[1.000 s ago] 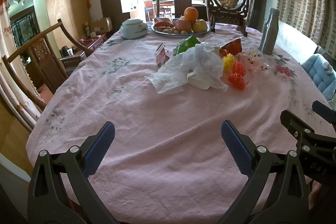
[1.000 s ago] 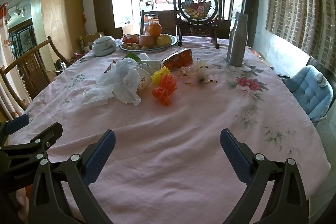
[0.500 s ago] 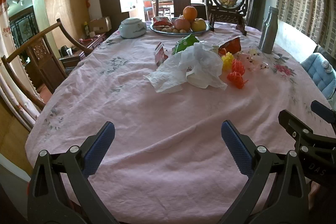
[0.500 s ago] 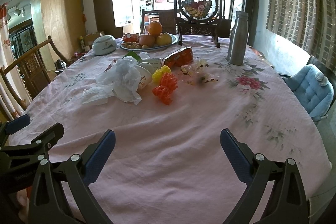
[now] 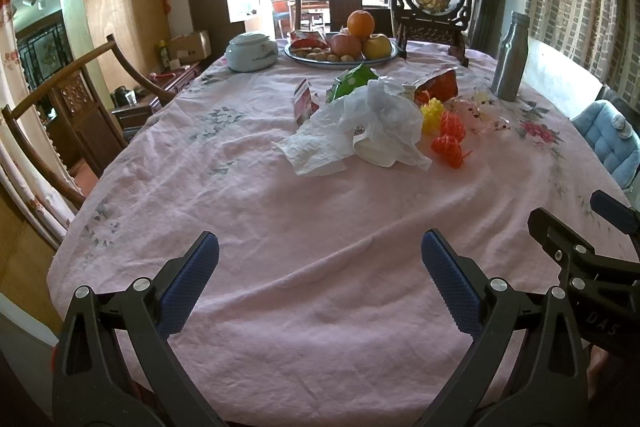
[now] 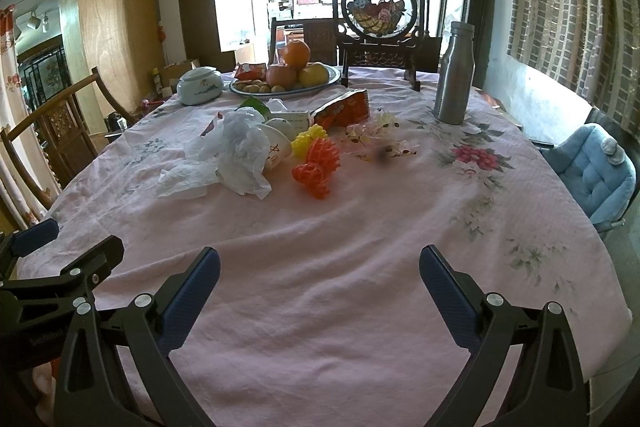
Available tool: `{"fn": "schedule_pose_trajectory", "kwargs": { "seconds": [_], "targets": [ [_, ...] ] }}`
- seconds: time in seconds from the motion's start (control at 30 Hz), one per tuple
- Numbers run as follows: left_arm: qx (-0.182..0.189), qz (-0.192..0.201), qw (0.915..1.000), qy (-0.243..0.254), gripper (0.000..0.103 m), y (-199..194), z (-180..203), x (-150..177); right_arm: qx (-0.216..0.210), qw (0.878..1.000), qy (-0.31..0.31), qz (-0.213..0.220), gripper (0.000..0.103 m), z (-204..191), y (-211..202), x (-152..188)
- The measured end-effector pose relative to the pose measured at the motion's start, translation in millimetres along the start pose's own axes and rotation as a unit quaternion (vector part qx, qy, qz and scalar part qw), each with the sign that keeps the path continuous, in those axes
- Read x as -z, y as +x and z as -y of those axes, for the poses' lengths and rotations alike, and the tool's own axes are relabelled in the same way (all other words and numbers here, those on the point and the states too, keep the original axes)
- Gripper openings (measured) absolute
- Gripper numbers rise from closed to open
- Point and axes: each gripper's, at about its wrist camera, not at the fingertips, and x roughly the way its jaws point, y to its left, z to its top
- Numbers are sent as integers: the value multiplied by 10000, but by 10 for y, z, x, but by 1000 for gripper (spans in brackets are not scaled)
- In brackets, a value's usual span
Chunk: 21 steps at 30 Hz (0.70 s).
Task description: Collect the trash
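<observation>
A heap of trash lies mid-table on the pink cloth: a crumpled white plastic bag (image 5: 376, 119) over a paper cup (image 6: 278, 151), orange foam nets (image 5: 450, 143), a yellow net (image 5: 432, 111), a green packet (image 5: 350, 83), red snack wrappers (image 5: 438, 85) and clear cellophane (image 6: 378, 139). My left gripper (image 5: 320, 279) is open and empty above the near table edge, far short of the heap. My right gripper (image 6: 320, 291) is open and empty beside it, to its right. The bag also shows in the right wrist view (image 6: 240, 151).
A fruit plate (image 5: 340, 61), a white lidded pot (image 5: 250, 53), a framed ornament (image 5: 432, 7) and a steel bottle (image 5: 510, 59) stand at the far side. Wooden chairs (image 5: 60, 107) are at the left, a blue cushioned seat (image 6: 592, 171) at the right.
Both grippers have drifted slightly; the heap sits a little higher in the left view. Nothing was taken hold of or moved on the table.
</observation>
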Motion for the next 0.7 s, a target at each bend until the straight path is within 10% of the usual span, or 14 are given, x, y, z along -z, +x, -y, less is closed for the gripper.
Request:
{"fn": "schedule_pose_trajectory", "kwargs": {
  "seconds": [0.7],
  "targets": [
    [7,-46,10000,9,97,19,41,66,-31,10000,17,-24,98,-1,14,11]
  ]
}}
